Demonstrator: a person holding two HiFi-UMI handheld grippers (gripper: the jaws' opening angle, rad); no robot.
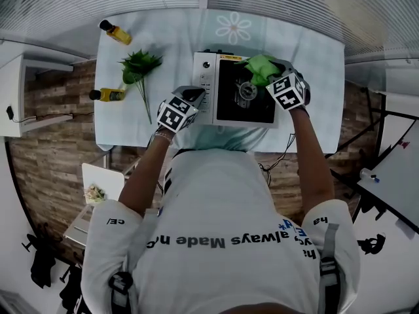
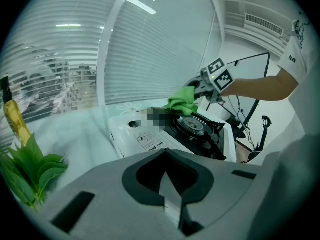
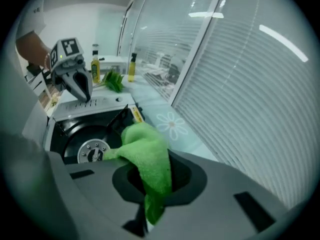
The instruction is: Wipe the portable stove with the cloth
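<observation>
Right gripper [image 3: 148, 223] clamps cloth [image 3: 150, 156] over stove [image 1: 204, 87]; left gripper [image 2: 172, 204] closed, empty. Two bottles [image 1: 116, 32] hold yellow liquid; left gripper view shows only one.

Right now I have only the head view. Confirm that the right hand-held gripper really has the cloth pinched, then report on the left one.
Observer: In the right gripper view, the right hand-held gripper has its jaws shut on the green cloth, which bunches forward out of them.
Operator: Now the left one.
Observer: The left gripper view shows the left hand-held gripper shut, with nothing between its jaws.
Operator: Say where its tips are.
Observer: From the right gripper view, they point down at the white control panel of the portable stove. I cannot tell whether they touch it.
</observation>
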